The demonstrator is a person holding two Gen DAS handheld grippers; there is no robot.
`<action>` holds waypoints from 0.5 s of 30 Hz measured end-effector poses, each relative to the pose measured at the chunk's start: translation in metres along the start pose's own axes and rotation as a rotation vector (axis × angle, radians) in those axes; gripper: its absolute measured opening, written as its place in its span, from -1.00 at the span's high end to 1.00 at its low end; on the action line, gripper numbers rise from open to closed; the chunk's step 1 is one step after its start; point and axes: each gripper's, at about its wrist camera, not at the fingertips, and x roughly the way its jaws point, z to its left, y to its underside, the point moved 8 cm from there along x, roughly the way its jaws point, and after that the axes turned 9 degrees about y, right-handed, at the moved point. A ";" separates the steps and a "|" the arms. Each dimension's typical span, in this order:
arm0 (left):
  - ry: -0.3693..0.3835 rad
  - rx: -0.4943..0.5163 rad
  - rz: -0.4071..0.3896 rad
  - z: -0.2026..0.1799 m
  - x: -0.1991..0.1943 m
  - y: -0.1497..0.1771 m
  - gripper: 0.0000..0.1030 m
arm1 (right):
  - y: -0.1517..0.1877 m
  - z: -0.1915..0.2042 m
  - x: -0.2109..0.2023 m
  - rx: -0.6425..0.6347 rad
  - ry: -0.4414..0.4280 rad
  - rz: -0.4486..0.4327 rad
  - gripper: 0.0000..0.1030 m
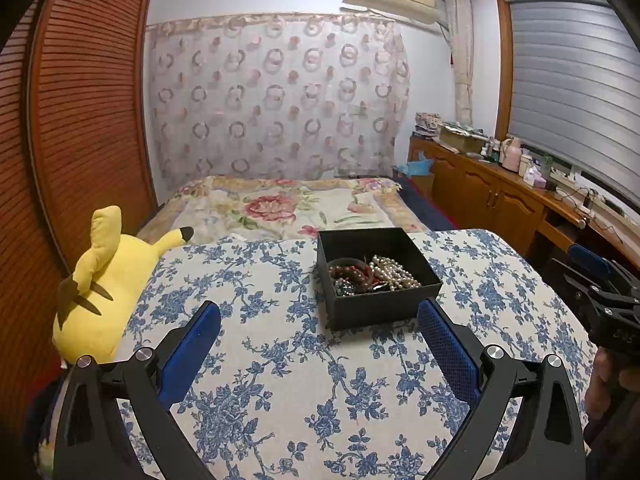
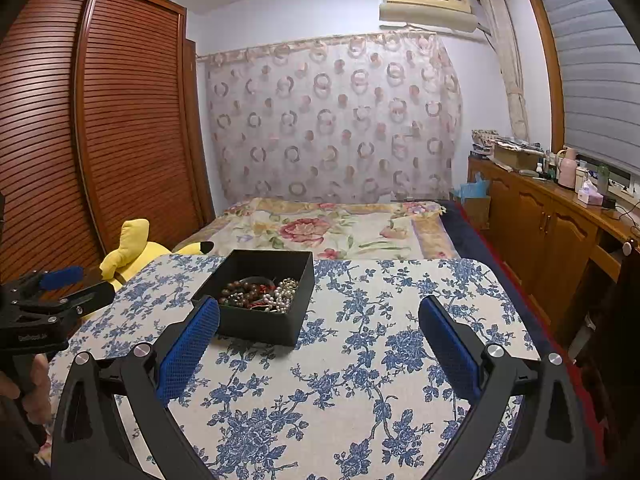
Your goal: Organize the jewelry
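Near the far edge of a floral-clothed worktop (image 1: 280,380): open black box (image 1: 376,308), square, matte, filled with dark red-brown beads (image 1: 352,274), pearls (image 1: 394,272) and a green-stoned piece. Left hand-held gripper (image 1: 320,316) and right hand-held gripper (image 2: 320,312) both spread wide, empty, short of the box.

Both wrist views set low over the tabletop (image 1: 280,360), faced toward the bed (image 1: 280,204), black box (image 2: 260,320) shared, seen close.
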 end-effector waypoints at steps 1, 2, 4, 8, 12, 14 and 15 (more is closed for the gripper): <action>0.002 0.001 -0.003 0.000 -0.002 -0.001 -0.85 | -0.001 0.000 0.000 -0.001 0.001 -0.001 -0.95; 0.003 0.001 -0.005 -0.001 -0.002 -0.002 -0.85 | -0.001 0.000 0.000 -0.002 0.001 0.000 -0.95; 0.004 0.001 -0.008 -0.002 -0.002 -0.003 -0.85 | 0.000 0.000 0.000 -0.001 0.002 0.000 -0.95; 0.003 0.002 -0.008 -0.002 -0.002 -0.002 -0.85 | -0.001 0.000 0.000 -0.001 0.001 -0.001 -0.95; 0.004 0.002 -0.008 -0.002 -0.002 -0.002 -0.85 | -0.001 0.000 0.000 0.000 0.001 0.000 -0.95; 0.006 0.002 -0.008 -0.002 -0.002 -0.002 -0.85 | 0.000 0.000 0.000 -0.002 0.001 -0.001 -0.95; 0.009 0.001 -0.009 -0.003 -0.002 -0.002 -0.85 | -0.001 0.000 0.000 -0.001 0.000 -0.001 -0.95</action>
